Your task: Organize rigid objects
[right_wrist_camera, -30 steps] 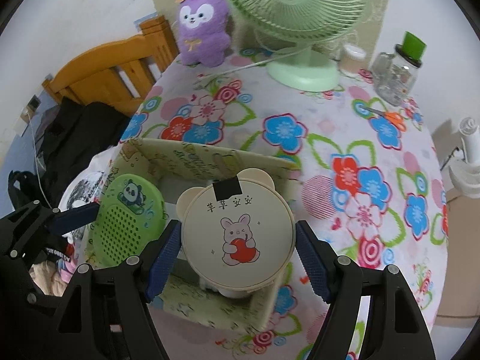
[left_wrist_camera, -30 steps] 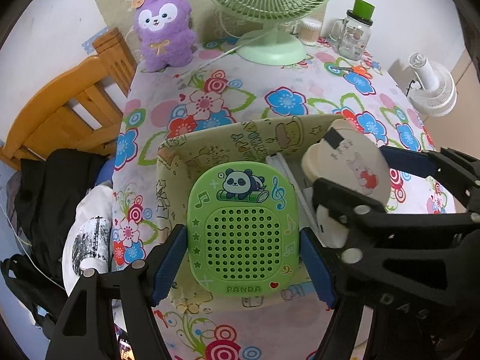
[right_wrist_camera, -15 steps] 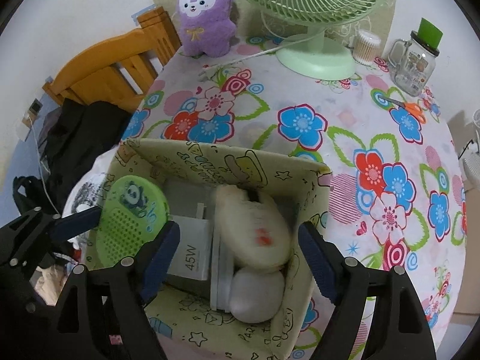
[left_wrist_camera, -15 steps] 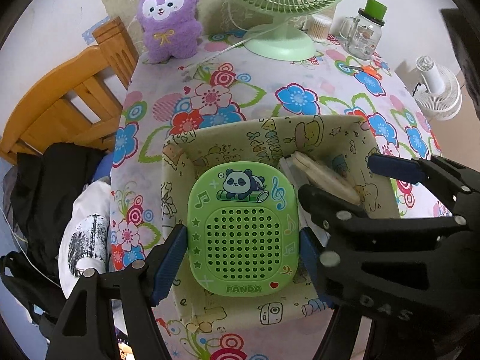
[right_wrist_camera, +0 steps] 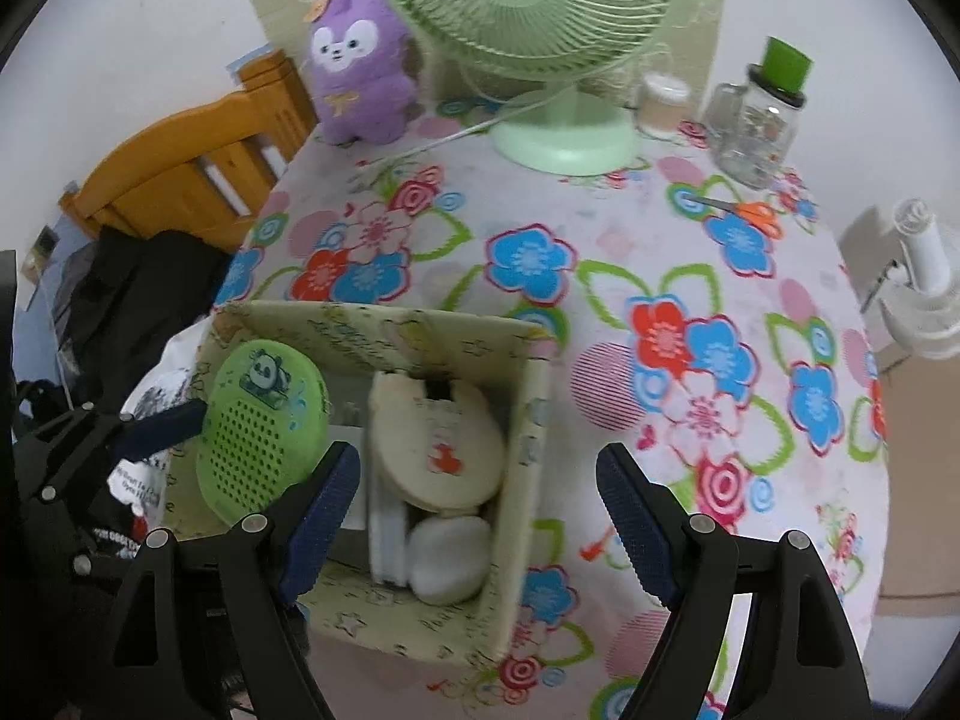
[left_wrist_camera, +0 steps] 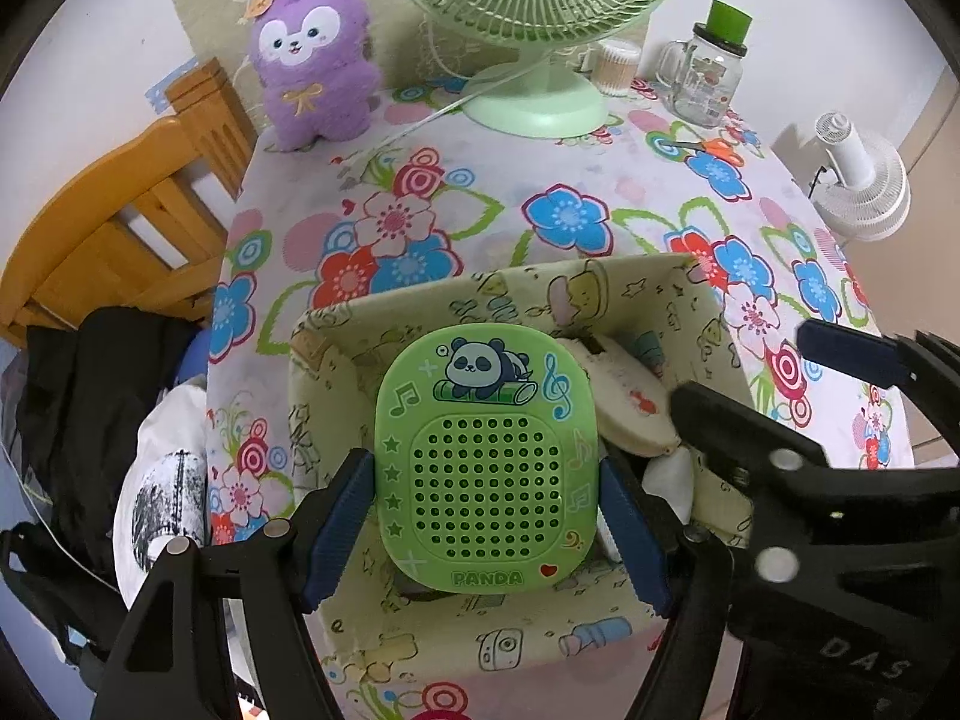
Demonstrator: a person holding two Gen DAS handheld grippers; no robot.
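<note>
Plastic, stiff and likely light, the green panda speaker (left_wrist_camera: 486, 468) sits clamped by its smooth side edges in the left gripper (left_wrist_camera: 486, 531) above the storage box (left_wrist_camera: 606, 642), while beyond, the right gripper (right_wrist_camera: 480, 531) hangs spread apart and empty.

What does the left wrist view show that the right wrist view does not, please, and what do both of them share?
Only the left wrist view shows the left tongs from behind, shut on the green panda speaker, with its PANDA lettering readable.

Only the right wrist view shows the right tongs open and holding nothing, plus a white rounded object low in the box beneath the cream bunny disc.

Both show the patterned storage box, the speaker, the disc, the purple plush, the green fan and the glass jar on the floral tablecloth.
</note>
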